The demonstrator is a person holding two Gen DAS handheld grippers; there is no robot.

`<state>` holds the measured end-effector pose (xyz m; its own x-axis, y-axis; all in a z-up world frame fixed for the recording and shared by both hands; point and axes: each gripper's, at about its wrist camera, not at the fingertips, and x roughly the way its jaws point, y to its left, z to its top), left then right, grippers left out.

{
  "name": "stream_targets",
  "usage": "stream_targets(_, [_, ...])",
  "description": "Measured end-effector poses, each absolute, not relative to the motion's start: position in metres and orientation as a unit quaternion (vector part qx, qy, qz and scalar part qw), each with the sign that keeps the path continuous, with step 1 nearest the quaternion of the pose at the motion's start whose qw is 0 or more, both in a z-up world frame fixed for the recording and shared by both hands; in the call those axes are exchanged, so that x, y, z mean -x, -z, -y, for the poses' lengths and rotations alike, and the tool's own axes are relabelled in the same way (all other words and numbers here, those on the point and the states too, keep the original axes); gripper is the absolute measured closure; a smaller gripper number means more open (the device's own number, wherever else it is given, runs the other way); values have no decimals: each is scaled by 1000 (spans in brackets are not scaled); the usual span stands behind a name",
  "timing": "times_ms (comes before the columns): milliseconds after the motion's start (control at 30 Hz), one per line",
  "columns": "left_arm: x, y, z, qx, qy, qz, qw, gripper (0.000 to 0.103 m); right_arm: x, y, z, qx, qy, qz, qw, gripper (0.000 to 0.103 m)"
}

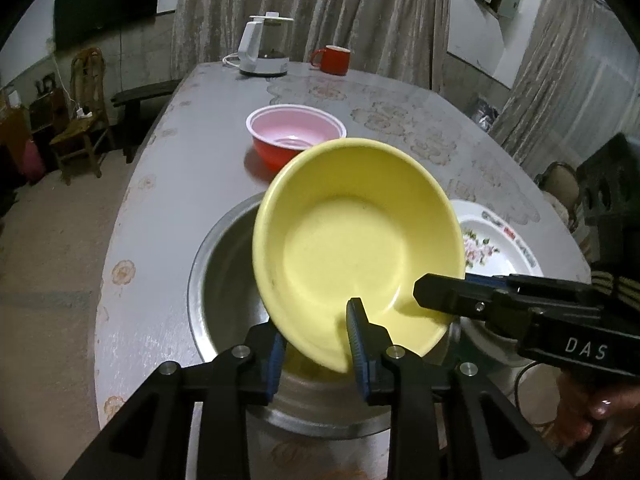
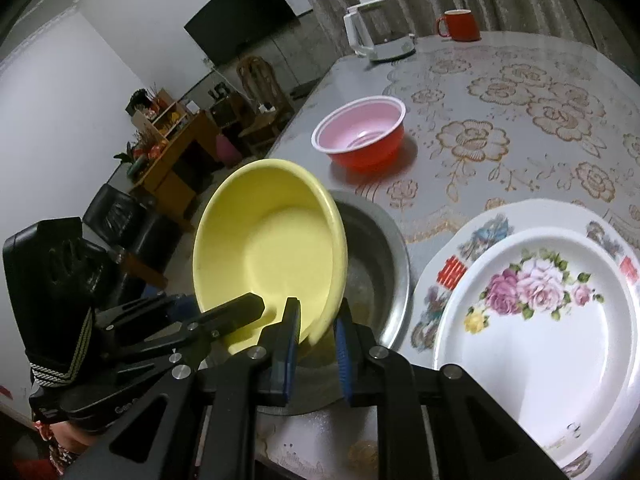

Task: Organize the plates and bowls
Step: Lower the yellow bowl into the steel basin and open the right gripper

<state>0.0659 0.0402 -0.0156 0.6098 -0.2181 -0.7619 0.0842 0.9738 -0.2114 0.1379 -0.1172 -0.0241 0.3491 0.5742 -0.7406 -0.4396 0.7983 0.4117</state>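
I am looking down on the worktop (image 1: 168, 168), which is wearing a grey cloth with a flower pattern. The steel basin (image 1: 224, 280) is sitting near its front edge, and I am taking it as my landmark.

Just to the right of the basin, a large decorated plate (image 2: 480, 232) is lying flat with a white plate with pink roses (image 2: 560, 340) stacked on it. The yellow bowl (image 1: 352, 248) is hanging tilted above the basin, its open side facing me and its lower rim over the basin's hollow. Beyond the basin, a red bowl with a pink inside (image 1: 296, 136) is standing upright on the cloth, apart from the basin. Far behind it, a white kettle (image 1: 264, 48) and a red mug (image 1: 332, 60) are standing side by side at the far edge.

My left claw (image 1: 316, 348) is gripping the yellow bowl at its near rim, one blue pad inside the wall and the other outside. My right claw (image 2: 318, 344) is clamping the same bowl at its right rim; in the left wrist view I am seeing it (image 1: 440, 292) reaching in from the right, one black finger lying across the bowl's inside. So both claws are closing on the one bowl, holding it clear of the basin's bottom.
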Motion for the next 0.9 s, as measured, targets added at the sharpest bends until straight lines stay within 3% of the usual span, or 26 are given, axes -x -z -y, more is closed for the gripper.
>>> stream_targets(367, [-62, 25, -39, 54, 72, -439, 894, 72, -135, 35, 107, -55, -302, -505, 807, 86])
stream_targets(900, [-65, 32, -40, 49, 67, -446, 891, 70, -137, 39, 97, -43, -290, -525, 799, 77])
